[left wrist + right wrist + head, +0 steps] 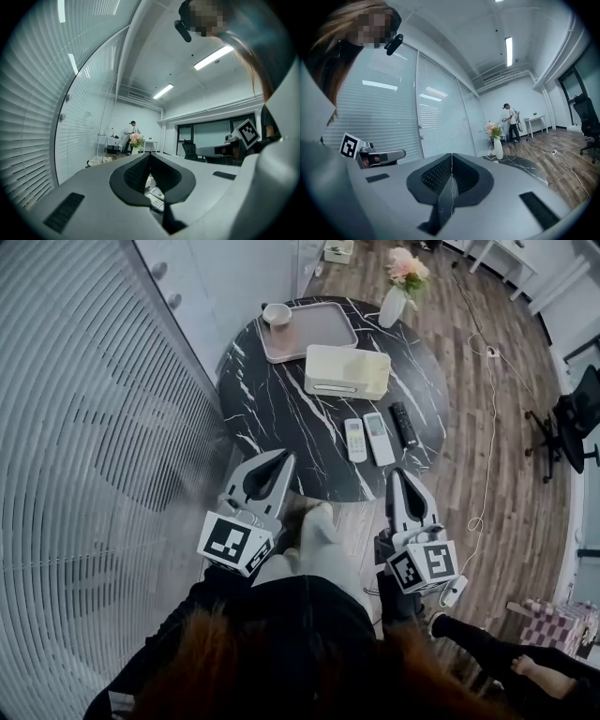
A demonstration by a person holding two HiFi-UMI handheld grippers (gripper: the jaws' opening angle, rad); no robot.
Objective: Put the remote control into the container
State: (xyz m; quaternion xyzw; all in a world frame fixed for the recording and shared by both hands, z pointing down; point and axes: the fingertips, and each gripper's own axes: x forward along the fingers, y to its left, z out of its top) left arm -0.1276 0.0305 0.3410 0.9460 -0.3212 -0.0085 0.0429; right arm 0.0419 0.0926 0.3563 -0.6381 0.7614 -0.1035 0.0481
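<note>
Three remote controls lie side by side near the front right edge of the round black marble table (281, 399): two white ones (355, 439) (379, 438) and a black one (403, 424). A cream box-shaped container (346, 371) stands behind them at mid-table. My left gripper (281, 457) hovers at the table's near edge, shut and empty. My right gripper (400, 472) hangs just off the front edge below the remotes, also shut and empty. In the left gripper view a white remote (157, 197) shows through the hollow below the closed jaws.
A pink tray (319, 338) with a small cup (277, 314) sits at the table's back. A white vase of flowers (394, 306) stands at the back right. A blind-covered glass wall (84, 427) runs along the left. A cable (487, 427) and an office chair (572, 423) are on the floor at right.
</note>
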